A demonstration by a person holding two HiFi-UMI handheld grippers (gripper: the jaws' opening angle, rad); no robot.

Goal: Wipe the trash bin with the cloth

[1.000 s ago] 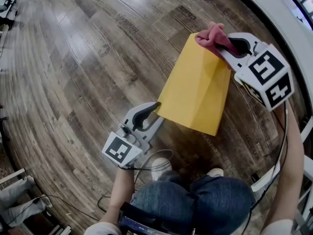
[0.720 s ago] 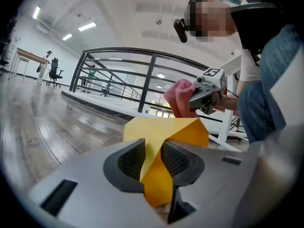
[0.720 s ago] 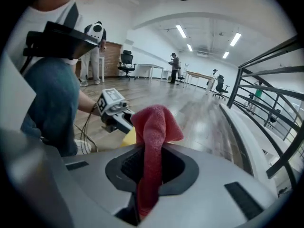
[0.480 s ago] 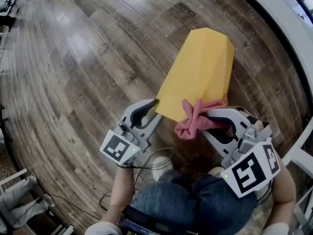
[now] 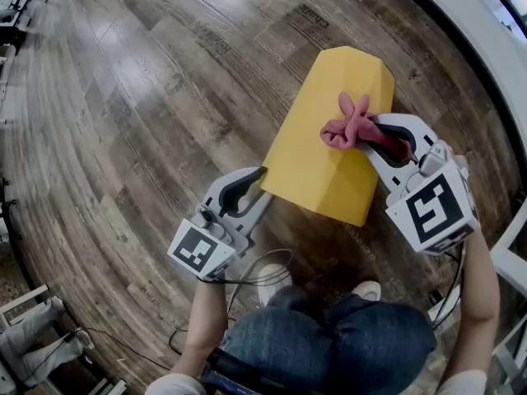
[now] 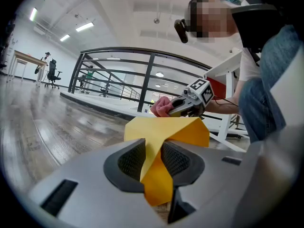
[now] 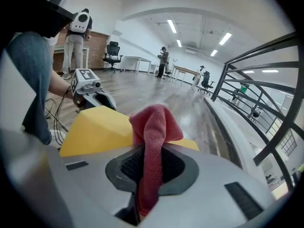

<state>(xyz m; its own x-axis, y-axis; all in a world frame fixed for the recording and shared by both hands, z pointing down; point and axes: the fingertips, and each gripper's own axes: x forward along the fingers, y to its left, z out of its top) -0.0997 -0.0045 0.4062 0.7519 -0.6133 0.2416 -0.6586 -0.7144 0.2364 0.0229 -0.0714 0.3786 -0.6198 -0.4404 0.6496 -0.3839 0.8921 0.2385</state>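
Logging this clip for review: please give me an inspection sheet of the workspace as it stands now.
Surface: wood-plank floor, nothing else lying on it.
Job's things: yellow trash bin tipped over, open end toward the wearer; red cloth against its upper side.
Clutter: nothing seen.
Grippers: left claw shut on the bin's rim; right claw shut on the cloth.
Cables: black cable loops from the left claw.
Surroundings: black railing; standing person and office chair far off.

I'm seeing the left gripper and right gripper showing pale grey shells with black ribbed pads, each carrying a white cube of black square markers. At lower centre, blue jeans and thin black cables are showing.
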